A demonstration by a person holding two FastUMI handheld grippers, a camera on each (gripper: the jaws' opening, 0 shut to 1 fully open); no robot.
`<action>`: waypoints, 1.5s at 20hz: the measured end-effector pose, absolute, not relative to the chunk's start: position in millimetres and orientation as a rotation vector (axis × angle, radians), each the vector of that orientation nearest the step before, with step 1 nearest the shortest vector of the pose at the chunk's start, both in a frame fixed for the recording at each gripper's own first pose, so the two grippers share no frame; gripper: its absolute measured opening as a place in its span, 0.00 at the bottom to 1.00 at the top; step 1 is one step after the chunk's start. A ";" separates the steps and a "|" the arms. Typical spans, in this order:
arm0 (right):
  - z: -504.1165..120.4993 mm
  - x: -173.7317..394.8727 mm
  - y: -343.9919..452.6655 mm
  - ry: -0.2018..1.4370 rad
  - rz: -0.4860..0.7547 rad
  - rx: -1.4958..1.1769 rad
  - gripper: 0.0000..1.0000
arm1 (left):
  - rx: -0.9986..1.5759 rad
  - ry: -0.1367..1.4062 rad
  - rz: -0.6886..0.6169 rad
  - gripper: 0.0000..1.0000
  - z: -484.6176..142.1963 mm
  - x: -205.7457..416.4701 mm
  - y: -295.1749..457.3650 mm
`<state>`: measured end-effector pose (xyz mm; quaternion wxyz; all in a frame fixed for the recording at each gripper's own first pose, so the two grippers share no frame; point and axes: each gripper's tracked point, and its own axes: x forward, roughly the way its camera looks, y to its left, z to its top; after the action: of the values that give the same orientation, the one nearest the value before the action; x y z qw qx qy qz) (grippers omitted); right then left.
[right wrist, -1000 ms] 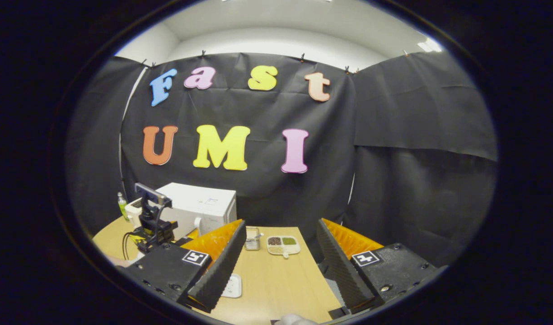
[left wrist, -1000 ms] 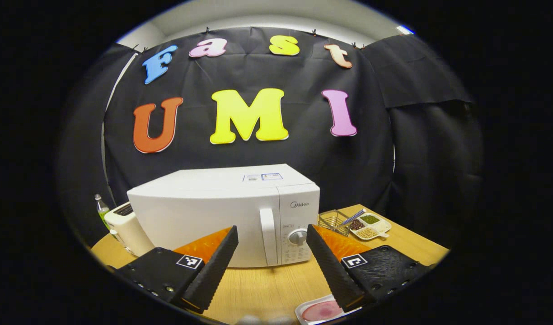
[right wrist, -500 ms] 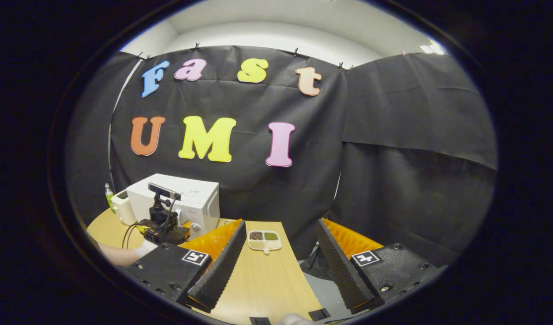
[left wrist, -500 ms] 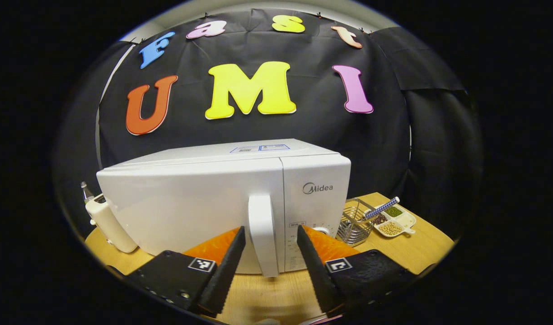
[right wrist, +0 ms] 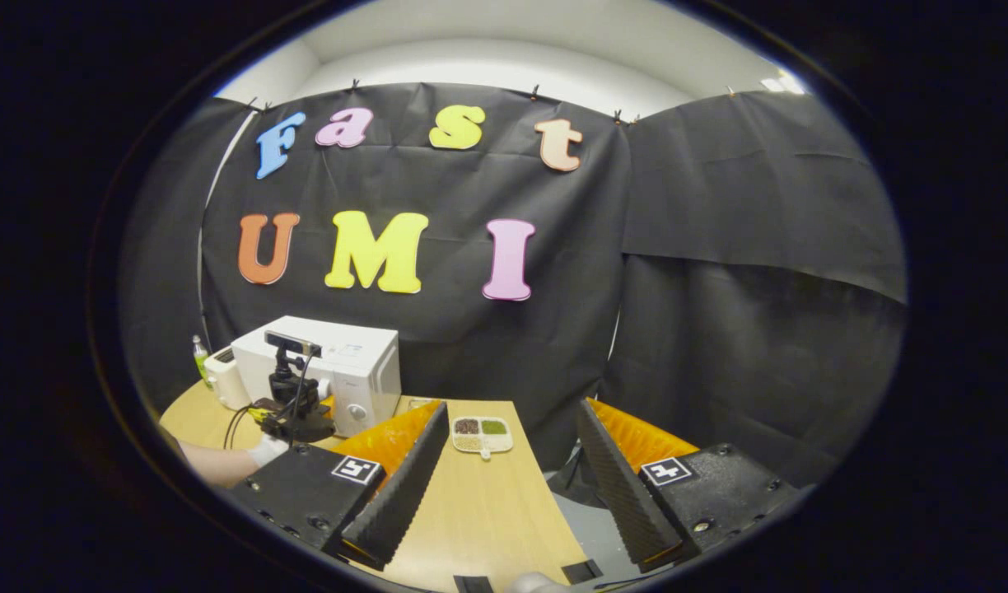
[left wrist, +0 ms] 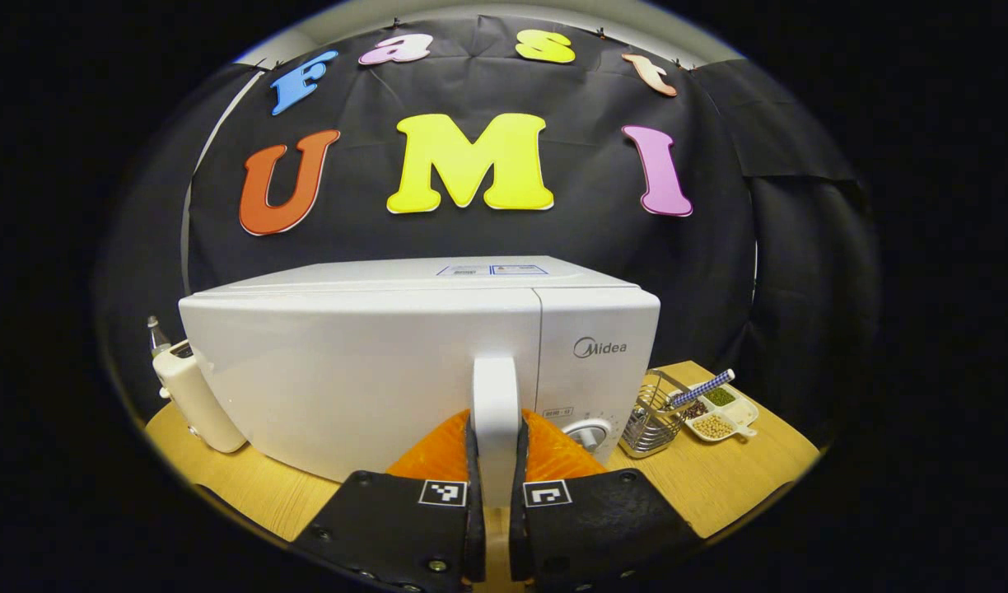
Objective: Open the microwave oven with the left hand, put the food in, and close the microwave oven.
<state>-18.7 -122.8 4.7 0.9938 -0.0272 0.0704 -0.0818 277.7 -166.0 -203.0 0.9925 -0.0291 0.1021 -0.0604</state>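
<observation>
**Left gripper clamped on microwave handle, door shut**

In the left gripper view the left gripper [left wrist: 496,486] has its jaws pinching the handle [left wrist: 496,412] of the microwave [left wrist: 372,354], one finger on each side and both pressed against it. The handle stands upright at the right edge of the door [left wrist: 347,379], next to the control panel [left wrist: 599,362] with its dial [left wrist: 588,432]. The door looks closed, flush with the panel. The microwave sits on the tabletop [left wrist: 718,478], toward its far left part, backed by the black booth wall.

A toaster [left wrist: 195,395] stands just left of the microwave, near the tabletop's left edge, with a bottle tip [left wrist: 152,328] poking up behind it. Right of the microwave sits a wire basket [left wrist: 652,412] holding a striped stick, and next to it a divided dish [left wrist: 718,412] of beans, near the far right corner.

In the right gripper view the right gripper [right wrist: 512,478] has its jaws spread wide with nothing between them, over the tabletop's near right part. The left gripper [right wrist: 294,408] appears farther off at the microwave [right wrist: 339,362] front, a hand [right wrist: 265,449] and forearm behind it. The divided dish [right wrist: 481,433] lies at the far edge.

The food can't be made out in either view.
</observation>
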 end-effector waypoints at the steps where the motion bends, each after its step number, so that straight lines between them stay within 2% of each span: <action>1: 6.5 -20.8 -122.2 0.137 -0.163 -0.054 1.00 | -0.054 0.217 -0.125 0.11 -205.3 274.9 -166.3; 6: 9.0 -26.3 -123.0 0.126 -0.170 -0.051 1.00 | -0.053 0.238 -0.141 0.08 -206.8 270.3 -165.5; 12: 2.9 -26.7 -104.4 0.135 -0.132 -0.059 1.00 | -0.060 0.194 -0.189 0.08 -206.8 196.0 -142.0; 13: 2.3 -26.2 -97.6 0.136 -0.119 -0.064 0.95 | -0.060 0.200 -0.199 0.08 -206.3 185.0 -135.6; 14: 0.1 -24.4 -90.5 0.141 -0.101 -0.064 1.00 | -0.048 0.202 -0.200 0.08 -207.2 173.1 -128.4; 17: -3.0 -23.9 -60.2 0.148 -0.036 -0.051 1.00 | -0.012 0.198 -0.171 0.08 -209.0 137.7 -99.8; 21: -9.5 -24.1 -25.3 0.158 0.028 -0.055 1.00 | 0.006 0.221 -0.114 0.14 -212.0 110.5 -71.4; 22: -9.8 -24.7 -19.0 0.155 0.038 -0.053 1.00 | 0.016 0.218 -0.113 0.20 -214.0 105.9 -65.6; 24: -10.5 -27.1 -5.0 0.152 0.058 -0.049 1.00 | 0.045 0.208 -0.093 0.25 -212.9 98.2 -52.2; 25: -11.3 -29.4 0.6 0.151 0.064 -0.052 0.95 | 0.050 0.203 -0.081 0.24 -212.2 95.8 -42.2; 26: -12.5 -31.7 3.8 0.150 0.067 -0.053 1.00 | 0.039 0.193 -0.076 0.46 -209.0 92.7 -35.7; 27: -13.7 -33.3 6.2 0.151 0.068 -0.052 1.00 | 0.026 0.177 -0.062 0.58 -203.5 90.5 -25.1; 28: -16.4 -34.1 8.9 0.153 0.070 -0.047 1.00 | 0.012 0.184 -0.074 0.87 -206.0 87.8 -23.4; 29: -19.4 -34.8 11.4 0.157 0.071 -0.044 1.00 | 0.012 0.201 -0.072 0.94 -209.6 82.2 -18.5; 30: -23.8 -35.2 13.1 0.164 0.068 -0.047 1.00 | 0.024 0.191 -0.067 0.96 -207.1 78.2 -12.0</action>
<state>-35.2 13.1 -23.8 0.9958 -0.0234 0.0820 0.0337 78.2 -12.0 -207.1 0.9948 0.0120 0.0953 -0.0333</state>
